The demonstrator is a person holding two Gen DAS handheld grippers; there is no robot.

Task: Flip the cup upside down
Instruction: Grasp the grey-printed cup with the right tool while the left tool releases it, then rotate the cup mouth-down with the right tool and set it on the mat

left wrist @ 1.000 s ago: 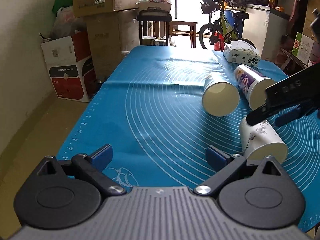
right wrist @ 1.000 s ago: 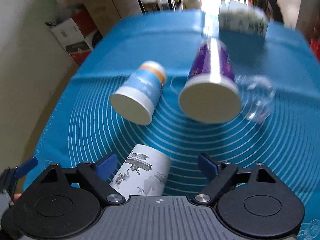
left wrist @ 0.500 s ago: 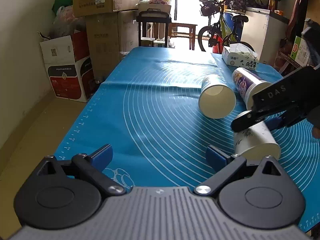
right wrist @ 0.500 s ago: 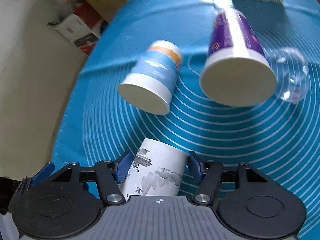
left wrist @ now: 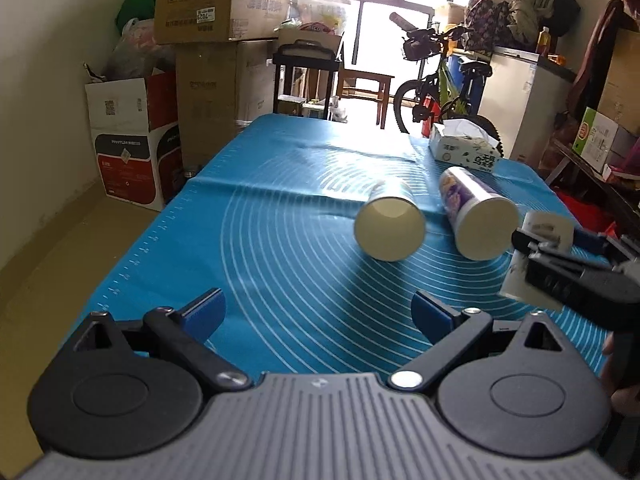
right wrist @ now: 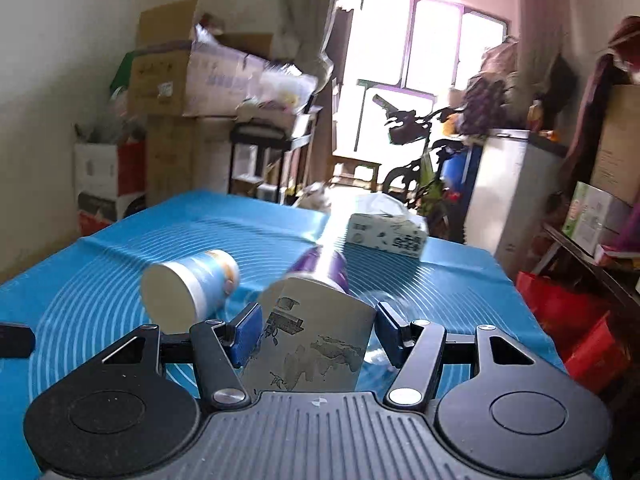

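My right gripper [right wrist: 318, 330] is shut on a white paper cup with ink drawings [right wrist: 316, 340] and holds it above the blue mat [right wrist: 100, 280]. In the left wrist view the same cup [left wrist: 534, 256] stands upright in the right gripper [left wrist: 560, 248], base end up, lifted at the right edge. My left gripper [left wrist: 318, 312] is open and empty, low over the mat's near part [left wrist: 280, 248]. A blue-and-orange paper cup [left wrist: 390, 226] and a purple paper cup [left wrist: 478, 212] lie on their sides, mouths toward me.
A tissue box [left wrist: 466, 150] sits at the mat's far right. A clear glass [right wrist: 394, 304], blurred, lies just behind the held cup. Cardboard boxes [left wrist: 132, 140] stand left of the table, a bicycle [left wrist: 440, 88] and a white cabinet [left wrist: 524, 100] beyond.
My right gripper closed on the ink-drawing cup, lifted it off the mat and tilted it from lying to upright. The left gripper stayed open and nearly still.
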